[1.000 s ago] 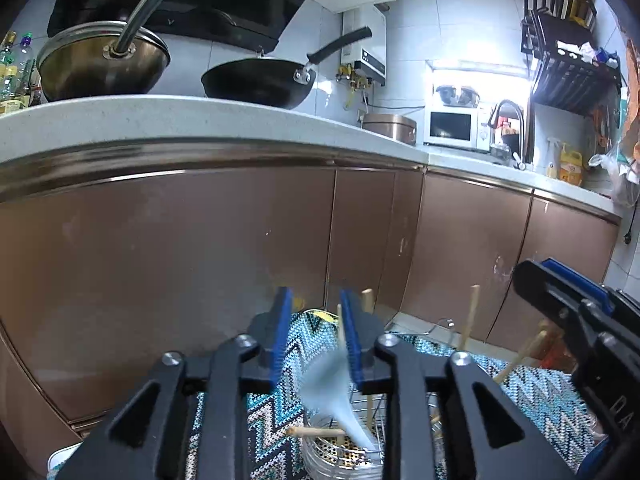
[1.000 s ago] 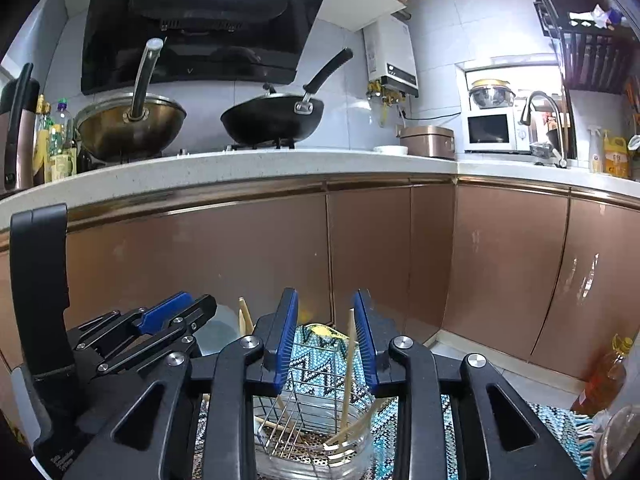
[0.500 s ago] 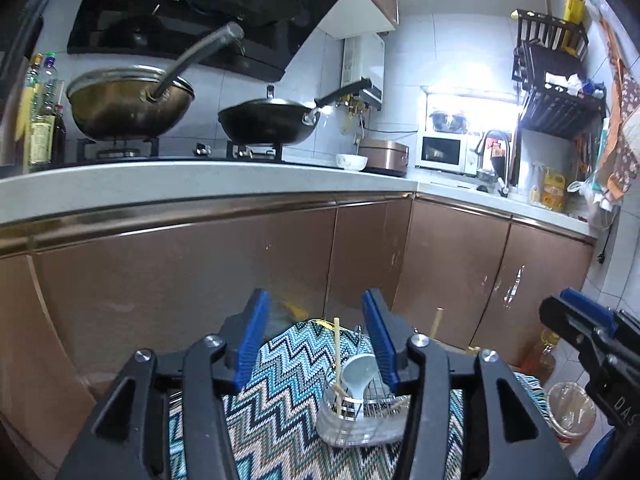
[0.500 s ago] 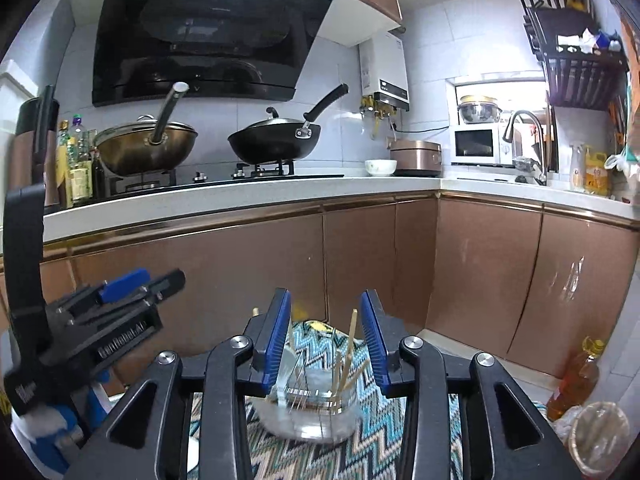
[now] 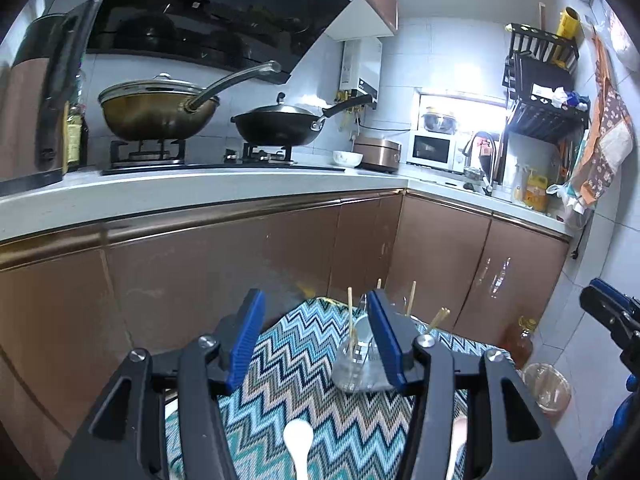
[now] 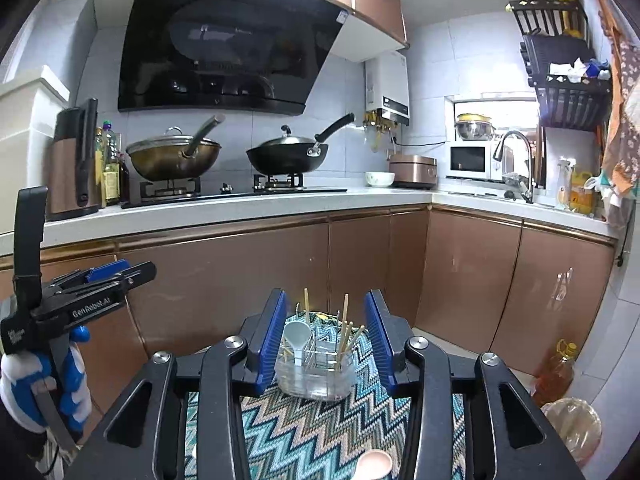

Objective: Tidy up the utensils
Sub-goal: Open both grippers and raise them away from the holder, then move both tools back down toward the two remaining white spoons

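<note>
Your left gripper (image 5: 316, 336) and right gripper (image 6: 325, 336) have both just been opening, jaws spread with nothing pinched. The utensil holder (image 6: 316, 372) sits toward the zigzag mat's (image 6: 320, 420) far edge, near the brown cabinets (image 6: 224, 280). Left view alone shows a white spoon (image 5: 298, 440) nearer you than the holder; right view alone shows a pink spoon (image 6: 373, 462)

Home kitchen. Evidence: black range hood (image 6: 224, 48) at upper left above a gas hob (image 6: 232, 192) bearing a lidded wok (image 6: 174, 158) and a black pan (image 6: 286, 158); white L-shaped countertop (image 6: 248, 208) over copper-brown cabinets (image 6: 360, 268); microwave (image 6: 472, 162), rice cooker (image 6: 412, 170), sink tap (image 6: 516, 160) and wall dish rack (image 6: 568, 80) at right.
</note>
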A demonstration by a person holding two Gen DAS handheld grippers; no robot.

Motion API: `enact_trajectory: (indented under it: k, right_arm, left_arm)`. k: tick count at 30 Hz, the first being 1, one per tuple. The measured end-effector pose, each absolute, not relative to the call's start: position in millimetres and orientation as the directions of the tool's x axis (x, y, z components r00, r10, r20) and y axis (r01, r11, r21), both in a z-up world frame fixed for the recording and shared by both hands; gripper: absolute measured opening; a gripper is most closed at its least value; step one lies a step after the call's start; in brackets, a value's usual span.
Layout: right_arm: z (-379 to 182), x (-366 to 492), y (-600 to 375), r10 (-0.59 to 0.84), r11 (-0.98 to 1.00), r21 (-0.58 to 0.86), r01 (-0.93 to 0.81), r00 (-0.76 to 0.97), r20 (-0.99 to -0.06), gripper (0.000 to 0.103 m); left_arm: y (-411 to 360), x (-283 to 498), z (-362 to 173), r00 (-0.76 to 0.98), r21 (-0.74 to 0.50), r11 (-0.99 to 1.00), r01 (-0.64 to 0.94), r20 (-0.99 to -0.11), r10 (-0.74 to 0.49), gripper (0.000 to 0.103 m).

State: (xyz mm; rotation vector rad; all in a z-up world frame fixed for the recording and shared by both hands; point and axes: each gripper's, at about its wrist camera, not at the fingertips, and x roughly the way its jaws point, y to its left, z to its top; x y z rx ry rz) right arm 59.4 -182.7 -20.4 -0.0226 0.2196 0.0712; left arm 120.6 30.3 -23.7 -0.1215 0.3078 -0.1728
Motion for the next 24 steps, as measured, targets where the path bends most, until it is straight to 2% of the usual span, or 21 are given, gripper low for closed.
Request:
enact_trajectory:
  k: [12,24]
  right_arm:
    - [-22,-2,-192,0.055,0.998,0.017,-0.052,0.972,-0.229,0.042]
    - [-37,-37,-192,0.031,0.999,0.037,-0.023,0.971,-0.239,0.046]
  left_arm:
    - [67,82,-31,0.907,-0.197,0.965,0.172,-0.351,-0.234,0.051]
    - [57,26,-36,0.945,-0.128,0.983,0.134,-0.281,-0.165,0.051]
